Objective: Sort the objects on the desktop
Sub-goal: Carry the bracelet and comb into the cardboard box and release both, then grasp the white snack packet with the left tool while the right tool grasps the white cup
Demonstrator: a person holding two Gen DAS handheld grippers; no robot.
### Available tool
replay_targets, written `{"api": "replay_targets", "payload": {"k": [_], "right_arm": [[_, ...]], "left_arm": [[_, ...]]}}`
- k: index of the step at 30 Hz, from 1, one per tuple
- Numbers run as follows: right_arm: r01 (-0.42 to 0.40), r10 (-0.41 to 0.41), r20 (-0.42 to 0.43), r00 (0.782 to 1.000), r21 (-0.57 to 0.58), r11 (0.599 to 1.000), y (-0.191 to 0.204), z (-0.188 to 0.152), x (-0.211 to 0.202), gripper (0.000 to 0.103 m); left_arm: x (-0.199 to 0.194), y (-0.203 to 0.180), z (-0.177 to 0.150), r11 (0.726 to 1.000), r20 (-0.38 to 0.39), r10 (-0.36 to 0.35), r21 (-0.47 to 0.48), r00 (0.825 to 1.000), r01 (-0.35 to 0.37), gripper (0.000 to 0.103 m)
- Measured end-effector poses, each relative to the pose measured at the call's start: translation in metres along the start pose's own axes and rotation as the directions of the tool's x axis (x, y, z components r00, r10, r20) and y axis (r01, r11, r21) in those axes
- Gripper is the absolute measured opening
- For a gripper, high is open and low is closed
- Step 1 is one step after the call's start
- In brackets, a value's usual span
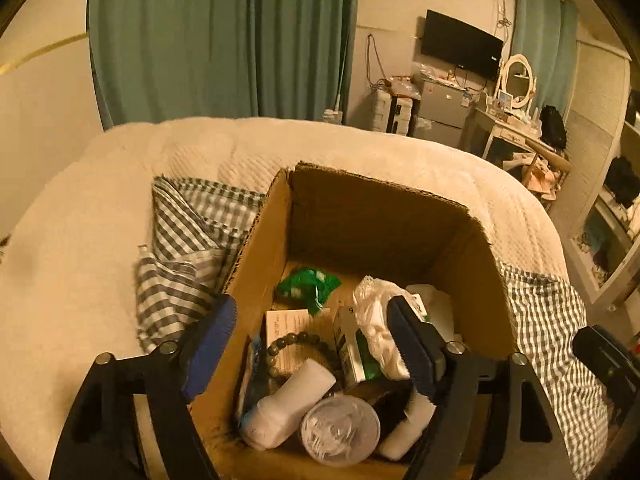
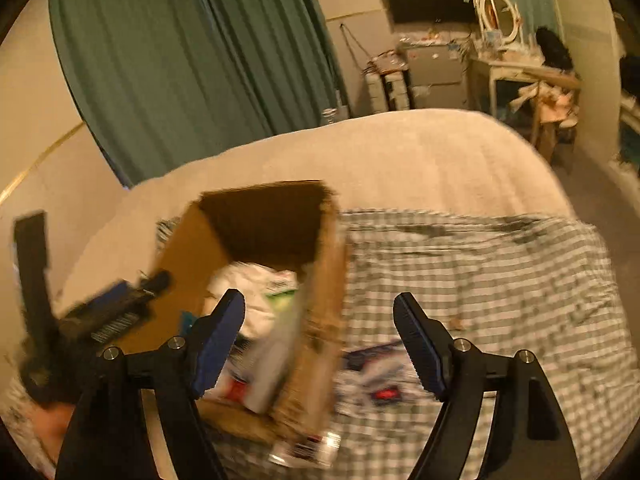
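An open cardboard box (image 1: 260, 256) stands on a bed. Inside lie a green packet (image 1: 308, 286), a white plastic bag (image 1: 376, 320), a bead bracelet (image 1: 296, 344), a green-and-white carton (image 1: 352, 356), a white bottle (image 1: 292, 404) and a clear round lid (image 1: 340, 430). My left gripper (image 1: 311, 308) hangs open above the box's contents and holds nothing. In the blurred right wrist view my right gripper (image 2: 319, 301) is open and empty, straddling the right wall of the box (image 2: 328, 280). A blue-and-white packet (image 2: 376, 376) lies on the checked cloth (image 2: 480, 280) between its fingers.
The checked cloth (image 1: 184, 240) lies under the box on a cream bedspread (image 1: 80, 240). A clear bottle (image 2: 308, 448) lies by the box's near corner. The left gripper (image 2: 112, 312) shows at the left. Green curtains (image 1: 220, 40) and a dresser (image 1: 516, 120) stand behind the bed.
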State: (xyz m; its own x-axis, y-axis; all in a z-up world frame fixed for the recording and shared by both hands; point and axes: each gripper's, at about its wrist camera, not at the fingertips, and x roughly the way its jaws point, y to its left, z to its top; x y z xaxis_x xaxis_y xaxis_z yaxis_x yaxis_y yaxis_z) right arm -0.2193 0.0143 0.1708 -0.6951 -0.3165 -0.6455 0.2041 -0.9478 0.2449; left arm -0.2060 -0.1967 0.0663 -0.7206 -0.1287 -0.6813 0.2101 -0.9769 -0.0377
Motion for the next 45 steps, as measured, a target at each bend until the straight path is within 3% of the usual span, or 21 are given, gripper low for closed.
{"api": "replay_targets", "payload": {"k": [7,8,10,14,18,22,29,34,45], "right_arm": [[0.072,-0.073,0.008,0.997,0.047,0.996,-0.053,-0.022,-0.064,0.077],[0.076,-0.077,0.013,0.997,0.049,0.996,-0.057,-0.025,-0.074,0.077],[0.087,-0.088,0.023,0.996,0.041,0.995,-0.062,-0.030,-0.092,0.077],[0.130,-0.129,0.032,0.991,-0.021,0.991,-0.067,-0.047,-0.123,0.077],[0.153,-0.152,0.020,0.988,-0.070,0.986,-0.071,-0.071,-0.138,0.077],[0.143,-0.143,0.006,0.990,-0.061,0.988,-0.080,-0.089,-0.144,0.077],[0.141,-0.143,-0.035,0.989,-0.047,0.989,-0.100,-0.105,-0.123,0.077],[0.145,-0.146,-0.080,0.986,-0.019,0.989,-0.112,-0.110,-0.088,0.077],[0.108,-0.123,-0.193,0.973,-0.084,0.991,-0.123,-0.100,0.016,0.077]], "left_arm": [[-0.061,-0.023,-0.018,0.998,0.035,-0.060,0.012,0.998,0.060,0.084],[-0.067,-0.027,-0.020,0.998,0.040,-0.063,0.011,0.997,0.063,0.086],[-0.088,-0.039,-0.029,0.998,0.063,-0.070,0.011,0.996,0.069,0.101],[-0.117,-0.062,-0.058,0.996,0.103,-0.081,0.030,0.991,0.079,0.103],[-0.123,-0.084,-0.096,0.995,0.075,-0.077,0.071,0.994,0.072,0.103],[-0.101,-0.103,-0.137,0.992,0.001,-0.068,0.107,0.998,0.067,0.103],[-0.049,-0.113,-0.173,0.997,-0.145,-0.067,0.034,0.987,0.073,0.103],[-0.008,-0.115,-0.186,1.000,-0.217,-0.012,-0.005,0.976,0.011,0.103],[0.036,-0.122,-0.192,0.997,-0.250,0.074,0.032,0.965,-0.068,0.103]]}}
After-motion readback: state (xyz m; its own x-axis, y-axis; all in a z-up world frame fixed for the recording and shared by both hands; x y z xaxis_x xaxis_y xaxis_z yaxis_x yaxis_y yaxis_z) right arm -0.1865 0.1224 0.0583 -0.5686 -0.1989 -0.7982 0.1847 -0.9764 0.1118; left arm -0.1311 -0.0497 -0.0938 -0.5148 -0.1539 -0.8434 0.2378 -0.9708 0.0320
